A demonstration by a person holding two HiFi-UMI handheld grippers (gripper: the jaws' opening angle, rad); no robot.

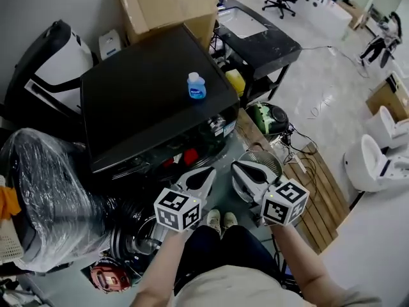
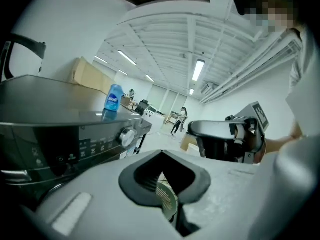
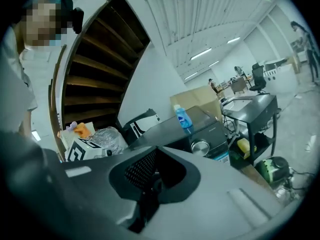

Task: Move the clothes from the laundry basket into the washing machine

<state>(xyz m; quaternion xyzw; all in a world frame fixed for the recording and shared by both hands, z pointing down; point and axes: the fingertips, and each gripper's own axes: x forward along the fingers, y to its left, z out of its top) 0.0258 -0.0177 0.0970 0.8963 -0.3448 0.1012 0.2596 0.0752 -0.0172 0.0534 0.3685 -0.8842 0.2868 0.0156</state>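
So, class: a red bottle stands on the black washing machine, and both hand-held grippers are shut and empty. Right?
Wrong colour: the bottle is blue, as the head view shows. It stands on the black washing machine, and the left hand-held gripper and right hand-held gripper are shut and empty.

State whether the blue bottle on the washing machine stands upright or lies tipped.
Upright. The blue bottle stands on its base on the washing machine top, cap pointing up, in all three views.
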